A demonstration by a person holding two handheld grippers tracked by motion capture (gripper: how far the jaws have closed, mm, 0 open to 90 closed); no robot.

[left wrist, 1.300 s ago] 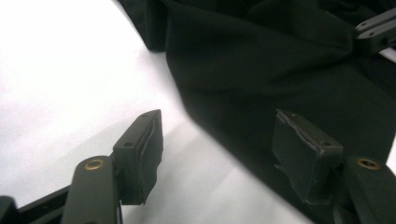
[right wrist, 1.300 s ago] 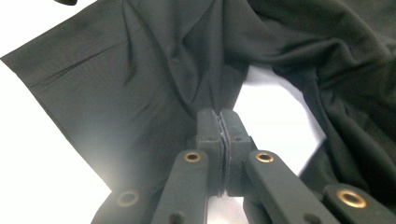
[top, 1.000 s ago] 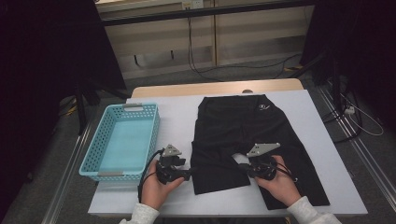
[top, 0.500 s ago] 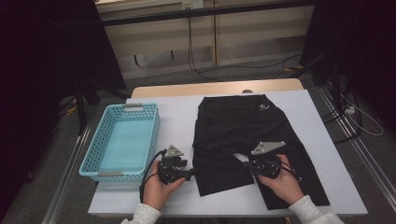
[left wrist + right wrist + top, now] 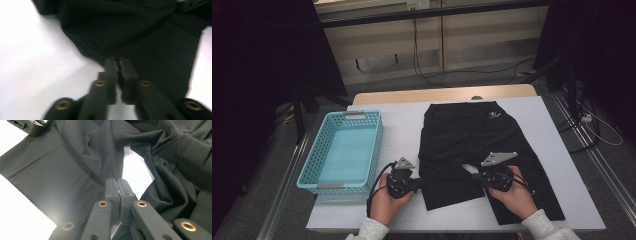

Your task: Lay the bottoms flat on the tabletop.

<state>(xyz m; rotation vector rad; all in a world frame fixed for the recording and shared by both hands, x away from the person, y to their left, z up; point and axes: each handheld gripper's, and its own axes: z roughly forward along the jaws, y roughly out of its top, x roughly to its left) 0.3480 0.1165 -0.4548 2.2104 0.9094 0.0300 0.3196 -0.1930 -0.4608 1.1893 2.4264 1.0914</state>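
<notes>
- While the black shorts lie flat on the white table, with the waistband at the far side and the two legs toward the person, both grippers work at the near part of the cloth.
- The left gripper sits at the outer edge of the left leg of the shorts, near its hem, held in the person's left hand.
- In the left gripper view, the left gripper has just been closing its jaws, and they now stand almost together at the edge of the black cloth; the picture is blurred, so I cannot tell if the pads really pinch the fabric or only touch its border.
- The right gripper is at the inner edge of the right leg, just beside the small white gap between the two legs, and the right hand rests on that leg.
- In the right gripper view, the right gripper is closed tight, and a thin fold of the shorts is caught between the two pads; the cloth rises in wrinkles from this point.
- In that same view the tip of the left gripper appears in the upper left corner, at the other edge of the same leg.
- A light blue basket stands on the left part of the table, just beside the shorts but not touching them.
- Behind the table, cables lie on the floor.
</notes>
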